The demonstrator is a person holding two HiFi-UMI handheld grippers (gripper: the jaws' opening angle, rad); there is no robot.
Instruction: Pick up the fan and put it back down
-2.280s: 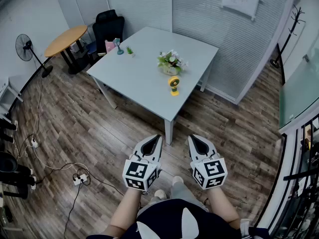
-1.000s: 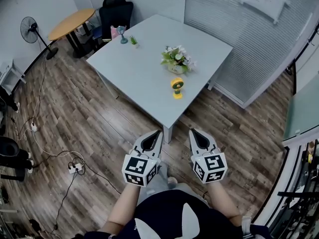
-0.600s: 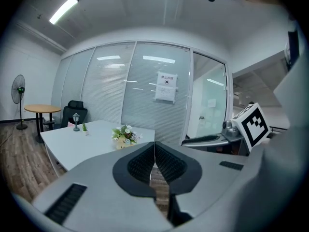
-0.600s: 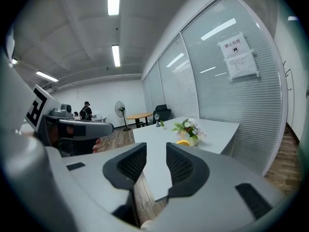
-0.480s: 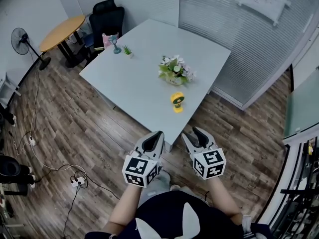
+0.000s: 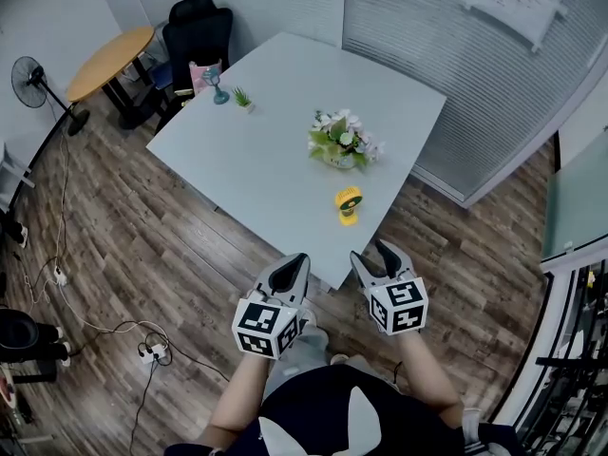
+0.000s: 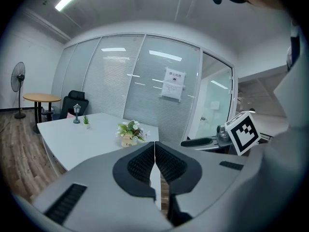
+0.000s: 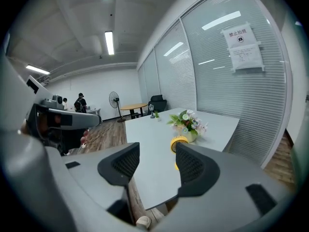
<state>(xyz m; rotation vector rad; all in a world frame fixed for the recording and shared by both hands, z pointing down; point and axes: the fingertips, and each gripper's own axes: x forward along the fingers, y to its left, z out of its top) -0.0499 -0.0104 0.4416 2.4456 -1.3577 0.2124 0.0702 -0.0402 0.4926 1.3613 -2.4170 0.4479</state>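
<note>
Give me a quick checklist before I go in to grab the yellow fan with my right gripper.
1. Right gripper open: ok; jaws apart, have just been opening, nothing between them.
2. Left gripper out of the way: ok; shut, empty.
3. Fan upright: ok; stands near the table's near corner.
4. Room around fan: ok; flower pot stands apart behind it.
5. Fan within the jaws: not ok; gripper is short of it.

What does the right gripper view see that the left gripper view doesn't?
Only the right gripper view shows the yellow fan, beyond the right claw, whose jaws have just been opening and grip nothing. Only the left gripper view shows the right gripper's marker cube, and the left claw head-on, shut and empty. Both show the white table, the flowers and the pedestal fan.
</note>
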